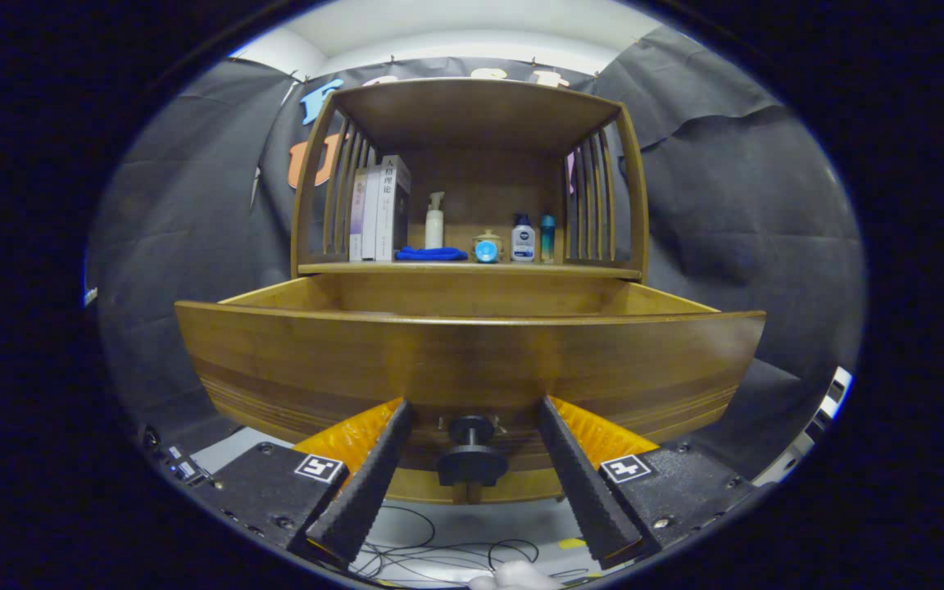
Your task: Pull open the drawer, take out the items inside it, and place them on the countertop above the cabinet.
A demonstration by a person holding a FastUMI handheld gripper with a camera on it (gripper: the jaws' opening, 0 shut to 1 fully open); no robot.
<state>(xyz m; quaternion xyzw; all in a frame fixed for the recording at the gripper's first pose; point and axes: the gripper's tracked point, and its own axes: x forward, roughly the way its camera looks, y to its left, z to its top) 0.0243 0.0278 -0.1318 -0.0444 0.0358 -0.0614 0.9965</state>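
The wooden drawer (472, 352) stands pulled out toward me, its curved front panel right ahead of the fingers. Its dark round knob (472, 459) sits between my two fingers without either pressing on it. My gripper (472, 410) is open, the fingertips close to the drawer front on either side of the knob. The drawer's inside is hidden behind the front panel. Above it runs the cabinet's countertop (587, 268), bearing books (379, 209), a blue cloth (431, 254), a white pump bottle (435, 220), a small jar (487, 247), a white bottle (523, 238) and a teal bottle (547, 238).
Slatted wooden sides and a top board (472, 111) frame the shelf space over the countertop. Cables (439, 553) lie on the pale floor below the drawer. Black cloth hangs all around the cabinet.
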